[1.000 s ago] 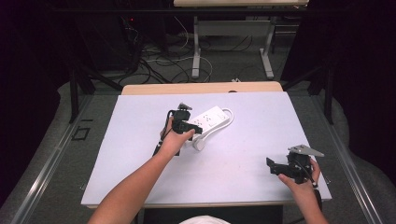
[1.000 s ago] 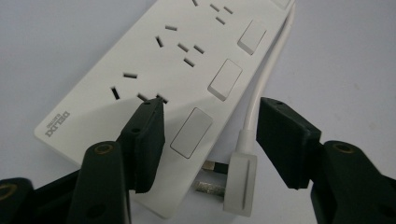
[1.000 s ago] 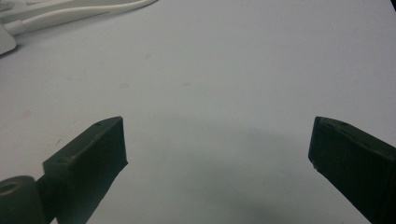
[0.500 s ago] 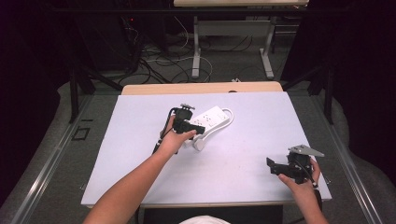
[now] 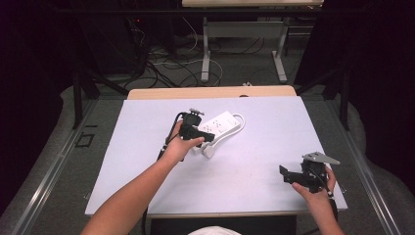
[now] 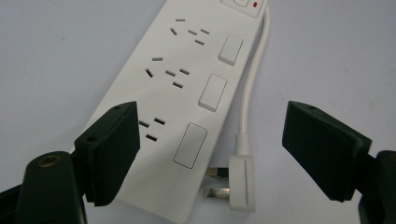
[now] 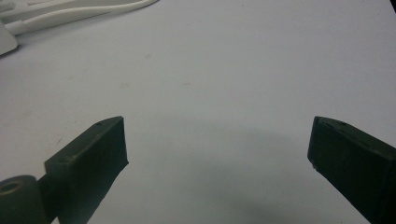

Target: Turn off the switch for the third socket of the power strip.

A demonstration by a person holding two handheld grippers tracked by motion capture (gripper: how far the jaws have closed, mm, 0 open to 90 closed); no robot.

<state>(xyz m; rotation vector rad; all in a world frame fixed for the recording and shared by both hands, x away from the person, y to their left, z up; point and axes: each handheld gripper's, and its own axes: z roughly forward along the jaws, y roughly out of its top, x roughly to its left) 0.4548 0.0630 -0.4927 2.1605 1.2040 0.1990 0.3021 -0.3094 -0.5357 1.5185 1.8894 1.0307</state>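
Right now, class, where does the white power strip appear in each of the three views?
High view: power strip at table centre, beside the left tool.
Left gripper view: strip runs diagonally up the middle, between the open jaws.
Right gripper view: top left corner.
Shared landmark: its white cable.

Table (image 5: 147,161) brightly lit (surroundings dark); close views perhaps slightly soft.
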